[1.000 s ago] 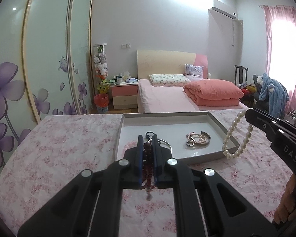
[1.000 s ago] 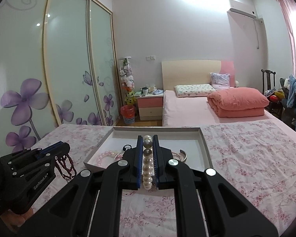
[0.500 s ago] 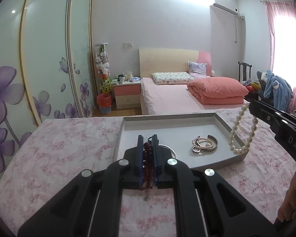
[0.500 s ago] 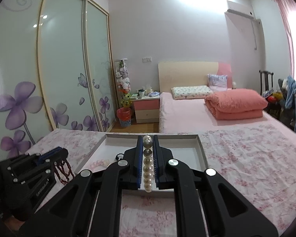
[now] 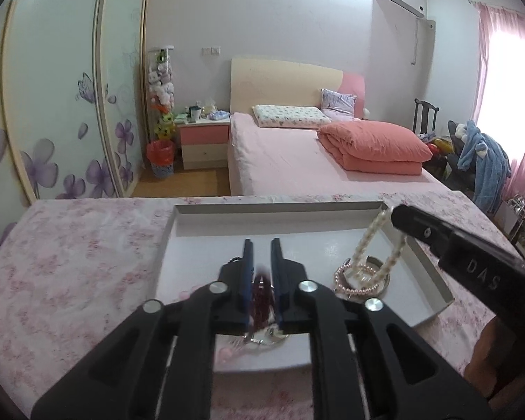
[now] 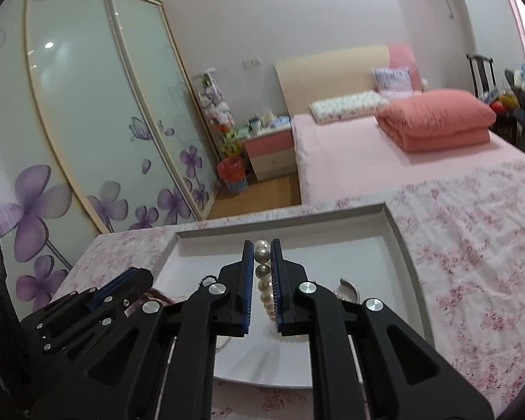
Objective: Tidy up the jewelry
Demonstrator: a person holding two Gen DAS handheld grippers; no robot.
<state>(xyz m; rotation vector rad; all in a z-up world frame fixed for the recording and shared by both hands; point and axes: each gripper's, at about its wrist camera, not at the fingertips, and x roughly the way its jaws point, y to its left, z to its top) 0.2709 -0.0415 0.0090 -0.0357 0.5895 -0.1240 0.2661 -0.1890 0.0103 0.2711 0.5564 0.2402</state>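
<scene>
A grey tray (image 5: 430, 273) lies on a floral cloth. My left gripper (image 5: 261, 249) is over the tray, its jaws parted a little. A dark red bead bracelet (image 5: 261, 297) shows blurred between them, low down. My right gripper (image 6: 261, 249) is shut on a white pearl bracelet (image 6: 262, 273). The pearl bracelet hangs into the tray's right part in the left wrist view (image 5: 367, 241), above a pink bead bracelet and metal bangle (image 5: 360, 281). My right gripper shows there as a black arm (image 5: 472, 259). A silver ring (image 5: 262, 339) lies under the left gripper.
The floral cloth (image 6: 472, 245) covers the table around the tray. A bed with a salmon duvet (image 5: 371, 143) stands beyond the table. A wardrobe with sliding glass doors (image 6: 70, 122) lines the left. A chair with blue clothes (image 5: 483, 161) stands far right.
Both grippers moved forward and down over the tray. The left jaws have parted and the red bracelet has slid lower between them. The pearl bracelet now hangs into the tray.
</scene>
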